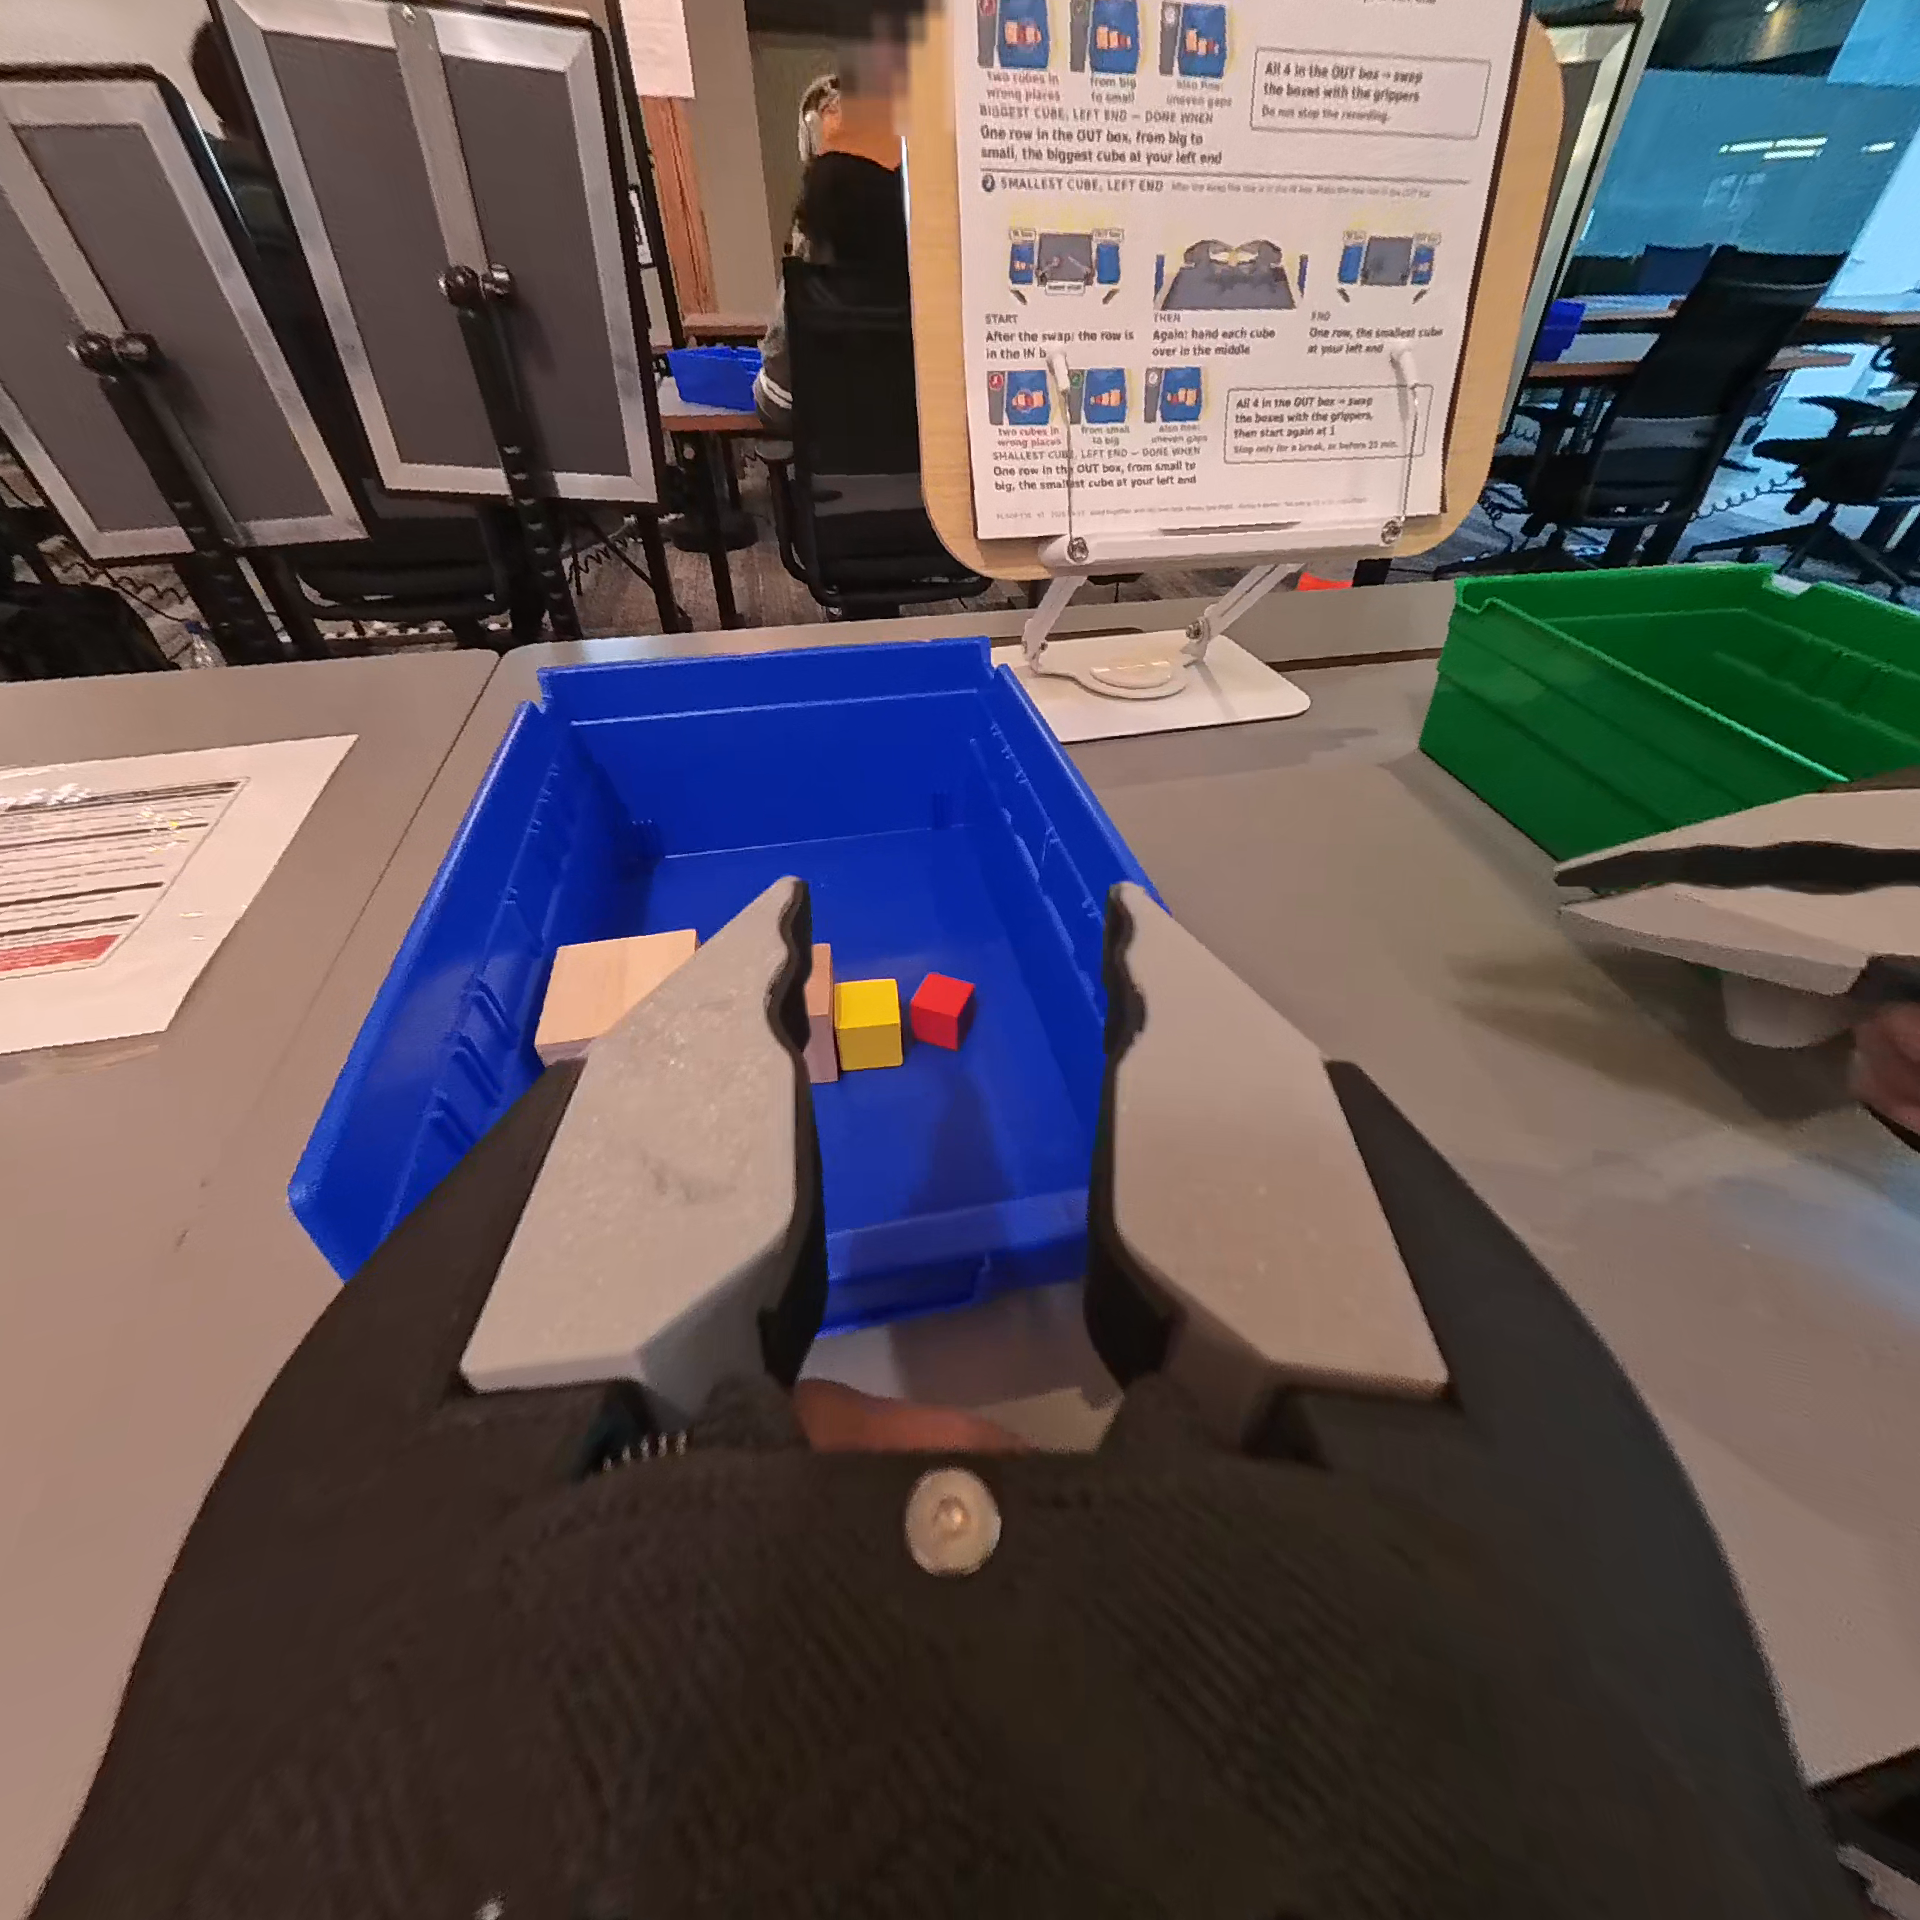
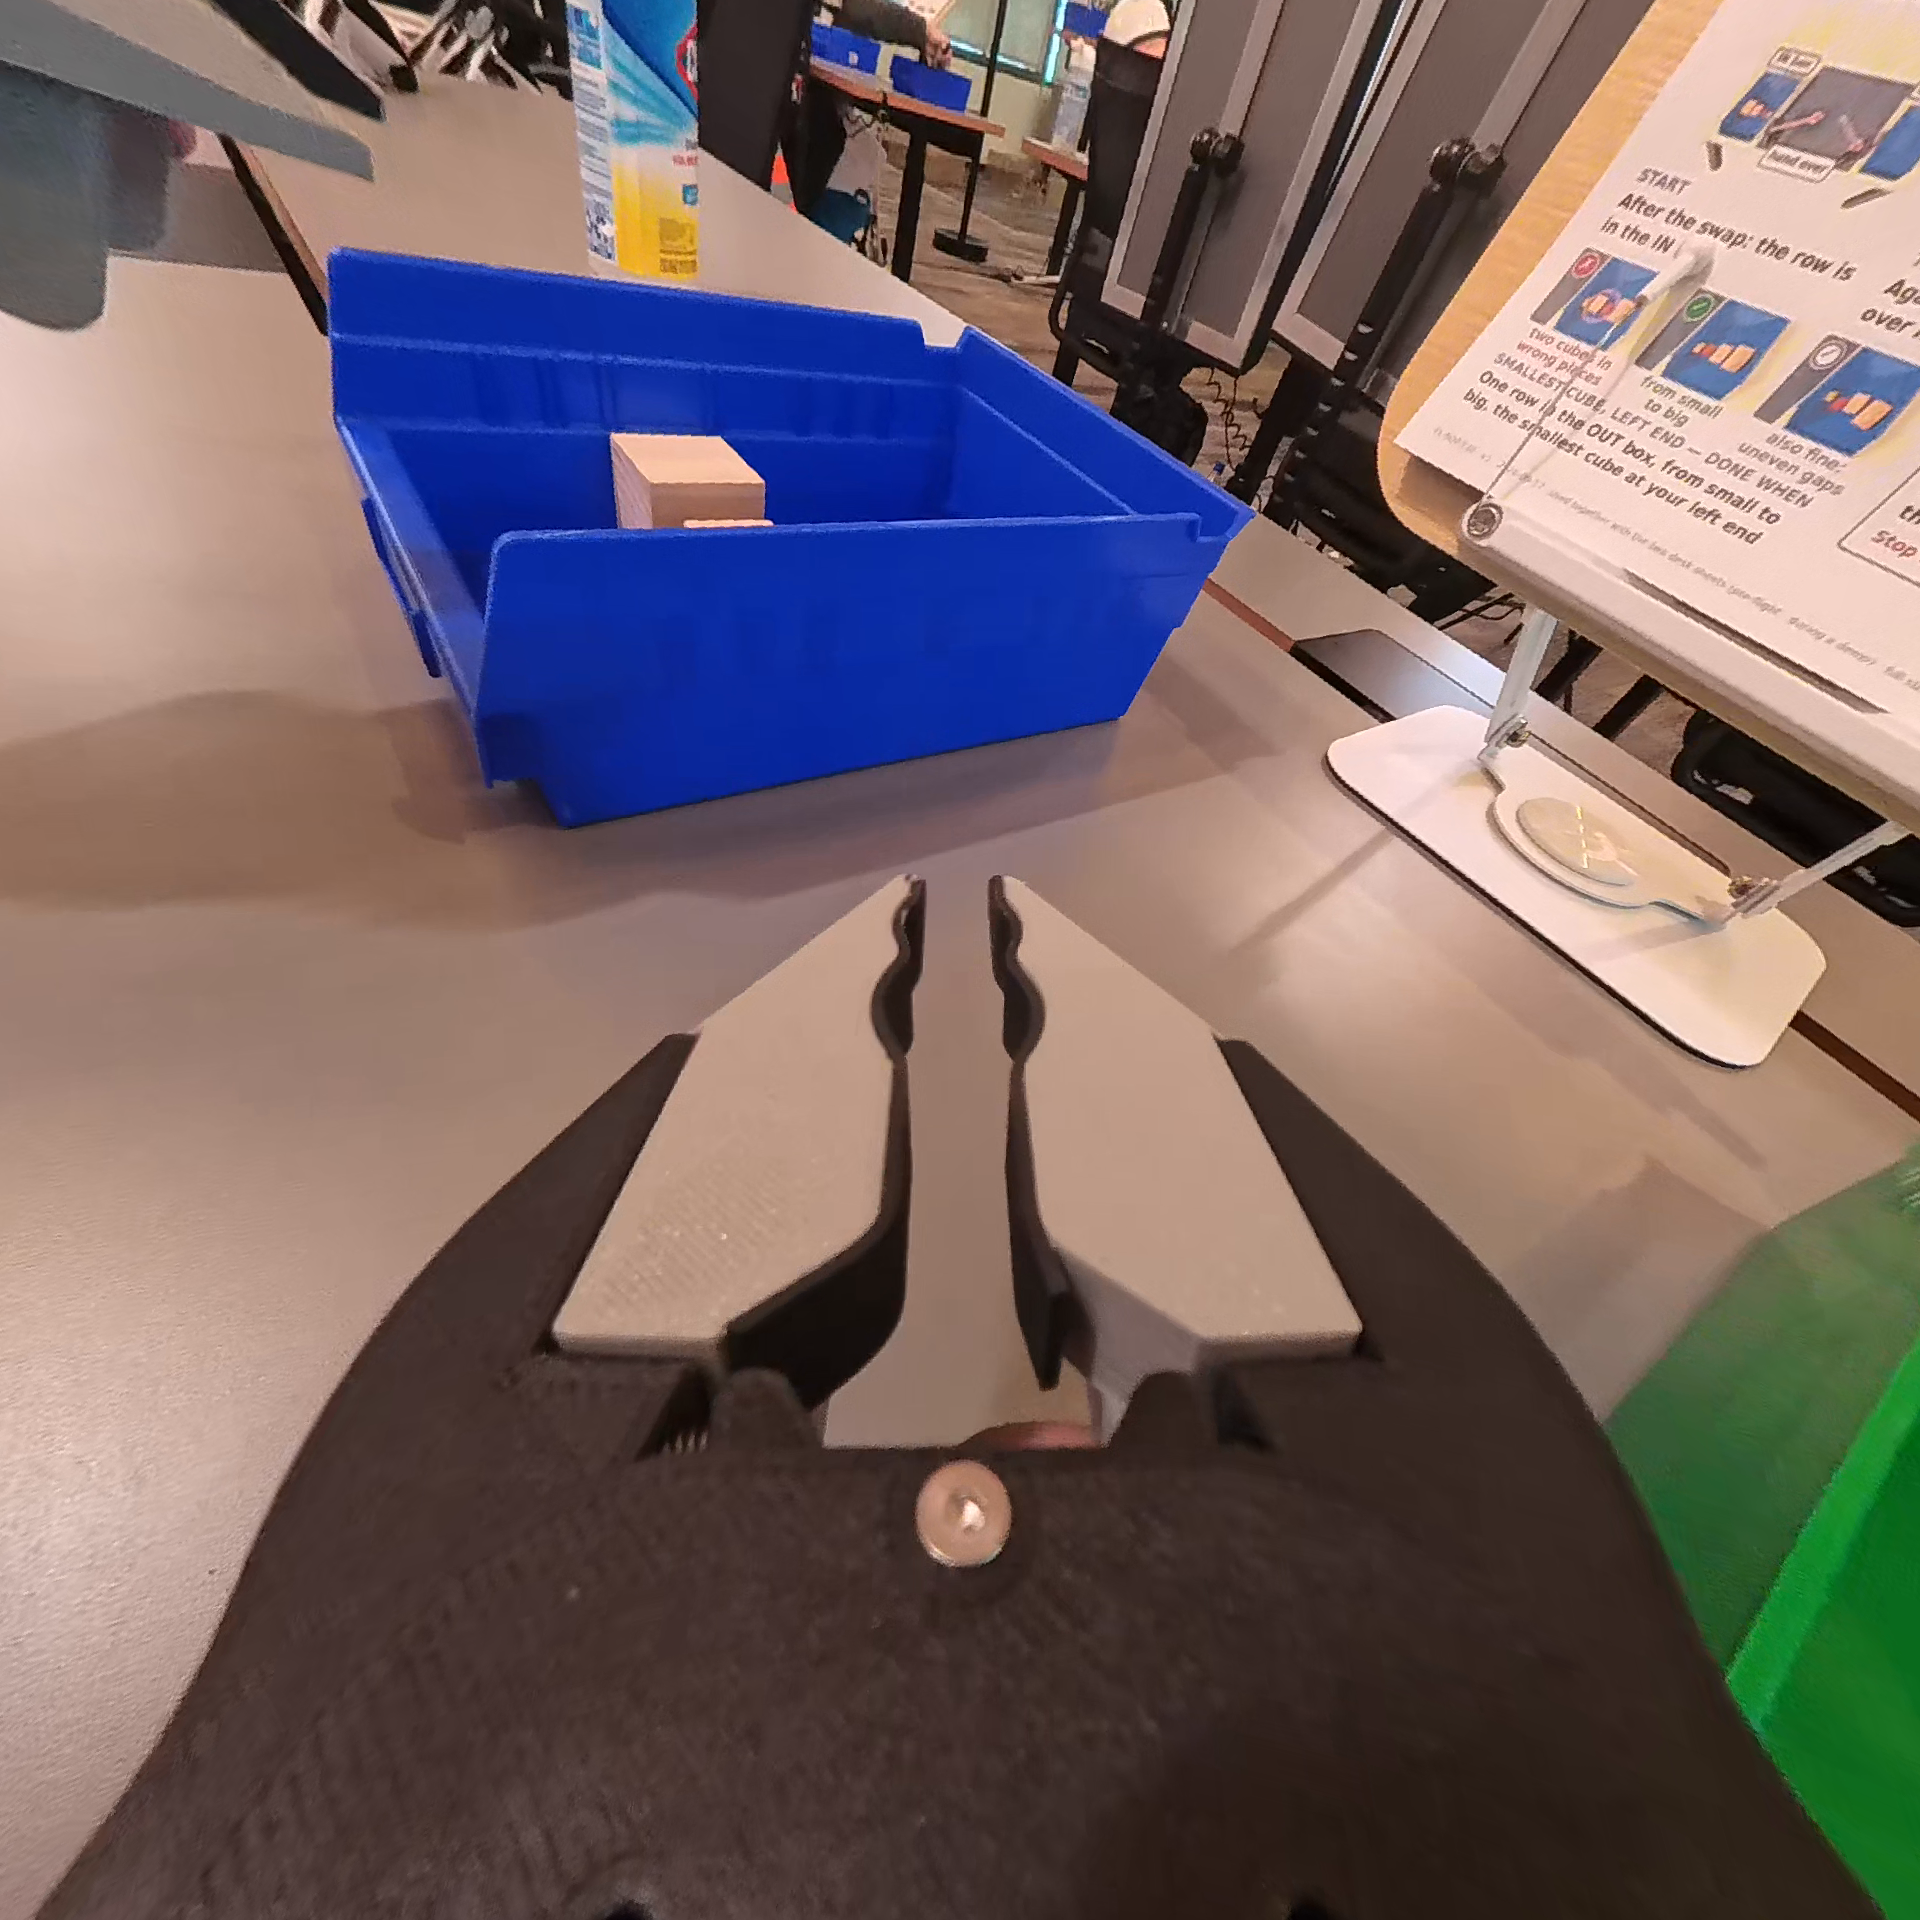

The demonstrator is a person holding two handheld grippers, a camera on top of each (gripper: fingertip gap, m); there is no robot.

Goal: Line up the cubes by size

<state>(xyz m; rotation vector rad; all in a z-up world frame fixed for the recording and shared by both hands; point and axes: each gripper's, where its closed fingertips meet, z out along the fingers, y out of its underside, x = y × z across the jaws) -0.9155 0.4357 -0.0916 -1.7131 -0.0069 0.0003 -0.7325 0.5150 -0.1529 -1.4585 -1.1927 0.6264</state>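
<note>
Left hand-held gripper (image 1: pixel 956 904) hangs tilted downward, its grey fingers (image 1: pixel 707 1091) spread wide and holding nothing. Right hand-held gripper (image 2: pixel 954 883) sits low and level, its jaws nearly closed with a narrow gap, empty.

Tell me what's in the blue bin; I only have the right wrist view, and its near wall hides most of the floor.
Observer: Four cubes stand in a row in the blue bin: big wooden cube, a mid one mostly hidden, yellow cube, red cube.
Operator: Report the order.
Observer: Biggest at the left, red smallest at the right.
Operator: Give the left gripper's state.
Observer: The left gripper is open above the bin's near end, holding nothing.
</note>
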